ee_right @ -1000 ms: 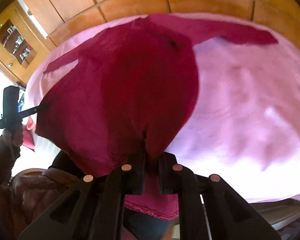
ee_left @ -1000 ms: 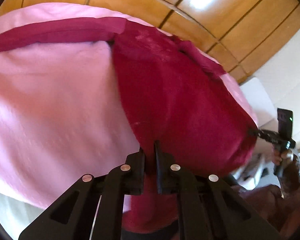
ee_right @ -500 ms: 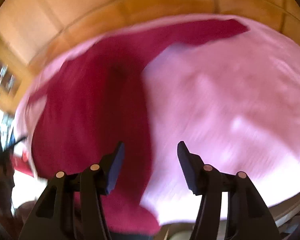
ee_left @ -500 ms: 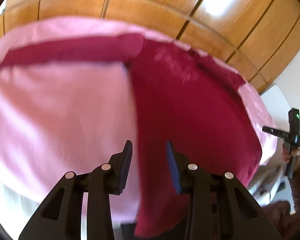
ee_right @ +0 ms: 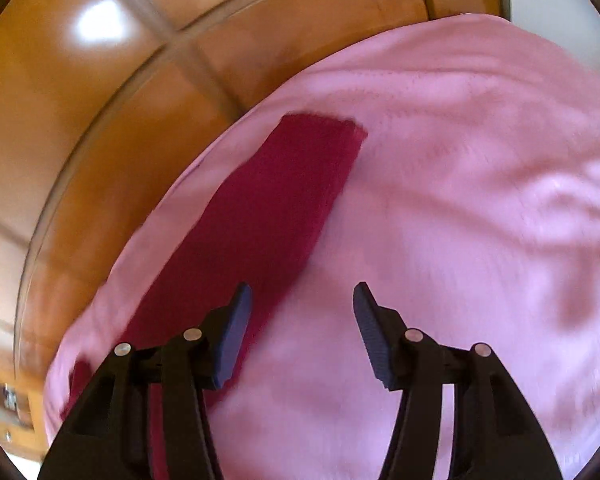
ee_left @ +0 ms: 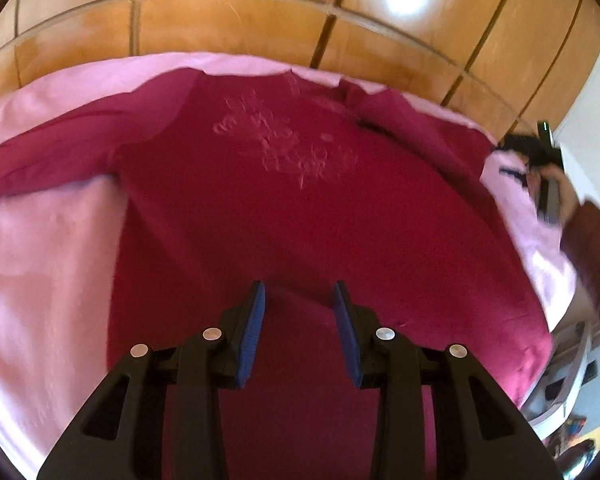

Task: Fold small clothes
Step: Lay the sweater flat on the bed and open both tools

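The dark red long-sleeved top (ee_left: 300,208) lay spread face up on the pink blanket (ee_left: 48,264), its hem just under and ahead of the left gripper (ee_left: 299,332), whose fingers (ee_left: 254,332) stood spread with nothing pinched between them, only flat cloth showing in the gap. The right gripper (ee_right: 302,332) hung over the blanket with its fingers (ee_right: 374,336) spread wider and likewise empty; one sleeve of the top (ee_right: 276,216) ran away from its left finger toward the wooden panelling (ee_right: 80,120), with bare pink blanket ahead of the right finger. Both sets of fingers had just been opening, so the laying-out step looked finished and the folding proper not yet begun (the garment showed no crease or fold-over). The next move, as I judged it, called for the right fingers to close on that sleeve near its cuff and carry it across the chest, while the left took the other sleeve (ee_left: 48,152), lying far to the left of its fingers.
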A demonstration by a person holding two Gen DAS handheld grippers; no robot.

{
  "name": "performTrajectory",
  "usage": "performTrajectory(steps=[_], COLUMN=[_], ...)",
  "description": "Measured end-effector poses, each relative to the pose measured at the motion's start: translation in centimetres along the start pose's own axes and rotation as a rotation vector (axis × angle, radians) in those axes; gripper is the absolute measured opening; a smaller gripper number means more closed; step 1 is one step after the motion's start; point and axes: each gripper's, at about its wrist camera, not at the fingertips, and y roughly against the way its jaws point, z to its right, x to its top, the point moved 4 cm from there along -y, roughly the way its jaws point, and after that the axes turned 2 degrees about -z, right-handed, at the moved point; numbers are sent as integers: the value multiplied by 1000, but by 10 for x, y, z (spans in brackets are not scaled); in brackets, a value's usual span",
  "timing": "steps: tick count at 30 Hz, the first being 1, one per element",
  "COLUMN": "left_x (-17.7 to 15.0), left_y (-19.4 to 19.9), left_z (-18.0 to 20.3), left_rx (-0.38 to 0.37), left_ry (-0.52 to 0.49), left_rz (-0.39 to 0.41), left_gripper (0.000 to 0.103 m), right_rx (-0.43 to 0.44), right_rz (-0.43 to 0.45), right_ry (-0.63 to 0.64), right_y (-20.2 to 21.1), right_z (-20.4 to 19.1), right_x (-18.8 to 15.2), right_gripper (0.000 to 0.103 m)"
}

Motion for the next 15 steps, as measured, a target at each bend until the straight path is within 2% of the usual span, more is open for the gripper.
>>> performTrajectory(steps=[2, 3, 5, 6, 7, 9, 12, 15], left_x=[-1, -2, -3, -2, -1, -1, -2, -3], left_y=[-7, -8, -7, -8, -9, -11, -9, -8], left_z=[0, -1, -3, -4, -3, -1, 2, 0], left_rx=[10, 12, 11, 11, 9, 19, 40, 41], left_ry=[-12, -12, -1, 5, 8, 9, -14, -6], left_rz=[-21, -28, -32, -35, -36, -38, -38, -37], left_gripper=[34, 34, 34, 35, 38, 39, 39, 39], right_rx=[-24, -27, -45, -53, -59, -93, -144, -198], right_rz=[8, 11, 31, 36, 40, 34, 89, 170], right_ry=[-34, -51, -55, -48, -37, 22, 134, 159], right_y=[-16, -14, -25, -29, -31, -35, -19, 15], right_z=[4, 23, 23, 22, 21, 15, 5, 23], right_x=[16, 33, 46, 51, 54, 60, 63, 70], right_gripper=[53, 53, 53, 50, 32, 6, 6, 5])
